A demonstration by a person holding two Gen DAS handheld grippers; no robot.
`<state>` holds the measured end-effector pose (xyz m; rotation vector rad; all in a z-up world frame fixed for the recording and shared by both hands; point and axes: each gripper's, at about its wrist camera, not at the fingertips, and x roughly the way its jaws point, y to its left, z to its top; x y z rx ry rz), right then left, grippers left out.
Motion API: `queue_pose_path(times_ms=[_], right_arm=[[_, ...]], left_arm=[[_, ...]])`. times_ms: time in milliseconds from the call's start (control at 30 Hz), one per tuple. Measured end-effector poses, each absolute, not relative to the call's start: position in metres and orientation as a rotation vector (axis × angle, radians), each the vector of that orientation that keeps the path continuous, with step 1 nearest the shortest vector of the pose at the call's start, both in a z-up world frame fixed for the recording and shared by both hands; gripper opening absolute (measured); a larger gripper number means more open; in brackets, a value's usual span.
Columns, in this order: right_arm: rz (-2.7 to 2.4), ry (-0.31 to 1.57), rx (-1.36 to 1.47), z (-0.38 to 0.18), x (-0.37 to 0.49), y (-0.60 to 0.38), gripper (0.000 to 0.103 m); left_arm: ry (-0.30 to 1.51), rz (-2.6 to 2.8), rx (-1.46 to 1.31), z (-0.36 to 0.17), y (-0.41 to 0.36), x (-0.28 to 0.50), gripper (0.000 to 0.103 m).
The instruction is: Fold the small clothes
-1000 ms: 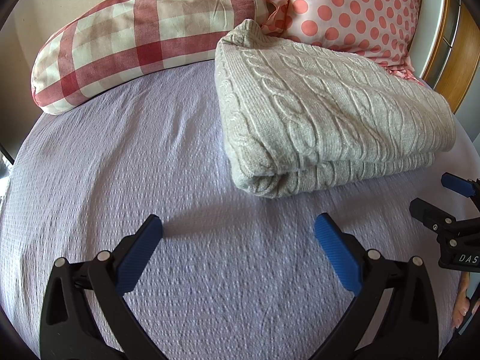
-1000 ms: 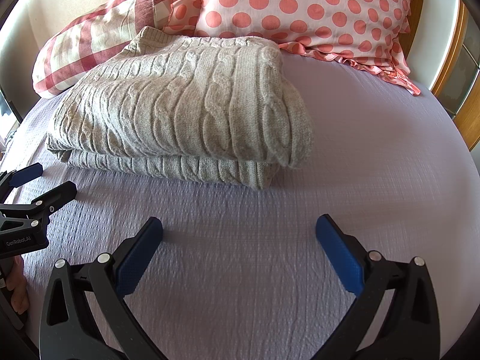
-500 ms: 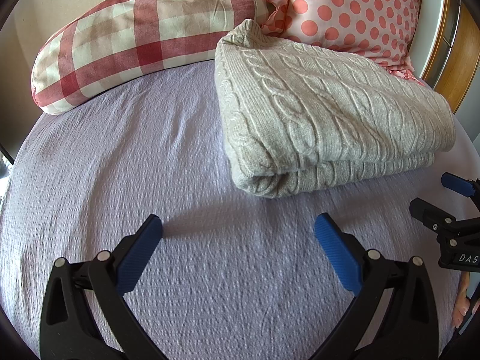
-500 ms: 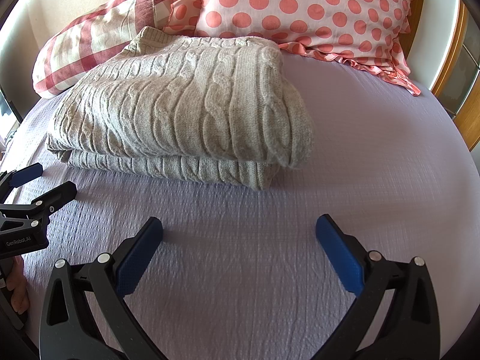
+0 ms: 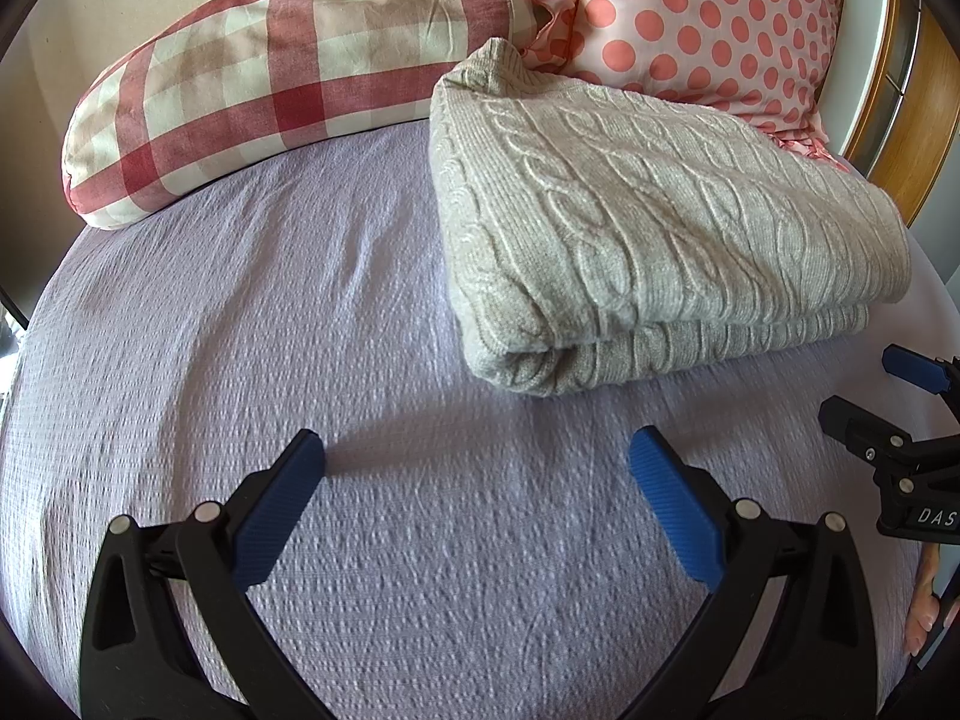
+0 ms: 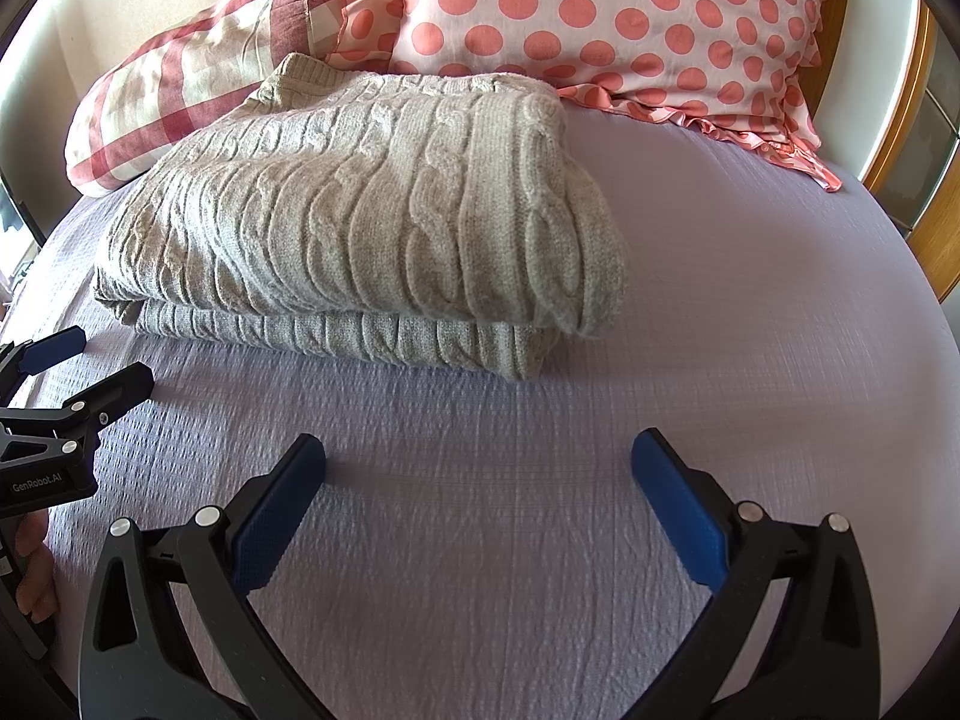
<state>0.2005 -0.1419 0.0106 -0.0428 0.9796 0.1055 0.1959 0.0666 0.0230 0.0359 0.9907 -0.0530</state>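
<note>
Left wrist view: sweater (image 5: 660,228) lay folded in a neat stack on the bedsheet (image 5: 300,330), just in front of the dotted pillow (image 5: 708,18) and beside the plaid pillow (image 5: 270,72). Judged folded already (nothing obviously left). Left gripper (image 5: 477,468) and right gripper (image 6: 478,468) both gaped wide, empty, short of the sweater. Nothing had shifted against the earlier frames.
</note>
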Motion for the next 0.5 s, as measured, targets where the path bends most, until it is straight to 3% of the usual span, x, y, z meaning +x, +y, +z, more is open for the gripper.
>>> queue_pose_path(times_ms=[500], right_arm=[[0.105,0.979,-0.042,0.0107,0.2007,-0.142,0.102]], left_arm=[[0.994,-0.054,0.038,0.0219,0.0667,0.1958,0.101]])
